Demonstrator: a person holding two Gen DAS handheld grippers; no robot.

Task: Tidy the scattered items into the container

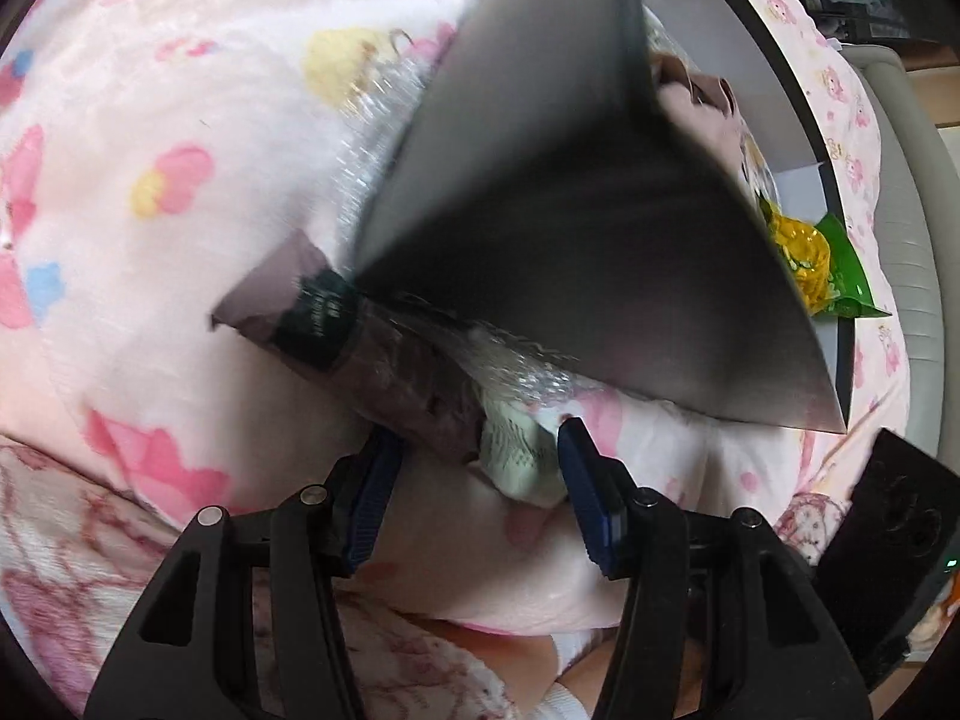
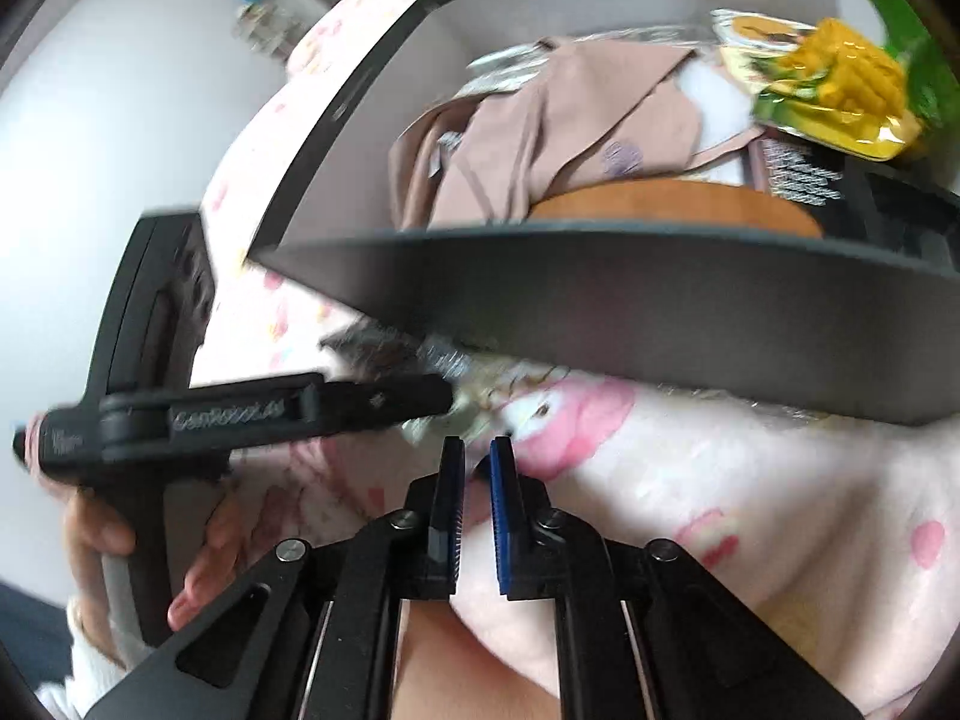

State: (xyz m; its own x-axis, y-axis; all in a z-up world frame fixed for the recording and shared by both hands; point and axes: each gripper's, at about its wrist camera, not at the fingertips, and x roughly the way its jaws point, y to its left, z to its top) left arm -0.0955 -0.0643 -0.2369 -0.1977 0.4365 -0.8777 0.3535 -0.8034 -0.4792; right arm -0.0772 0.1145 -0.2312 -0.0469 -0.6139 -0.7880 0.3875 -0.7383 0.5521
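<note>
My left claw (image 1: pixel 480 456) is hanging half open over the bed (image 1: pixel 150 312), gripping nothing, its pads flanking a brown packet (image 1: pixel 372 378) and a pale one (image 1: pixel 516 456) poking from under the box (image 1: pixel 570 228). My right claw (image 2: pixel 477 450) is sitting nearly closed and empty. Both packets are looking light, crinkly and slippery, so I'm judging a pinch across the exposed end best

Soft pink blanket (image 1: pixel 198 138) printed with cartoon figures, filling the left and bottom of the left wrist frame and the lower right of the right wrist frame. Directly on it: a dark box (image 1: pixel 540 228) at centre right, a brown wrapper (image 1: pixel 336 330) and crinkled clear plastic (image 1: pixel 372 120) wedged against the box's left side, a pale green packet (image 1: pixel 522 456) at lower centre.
</note>
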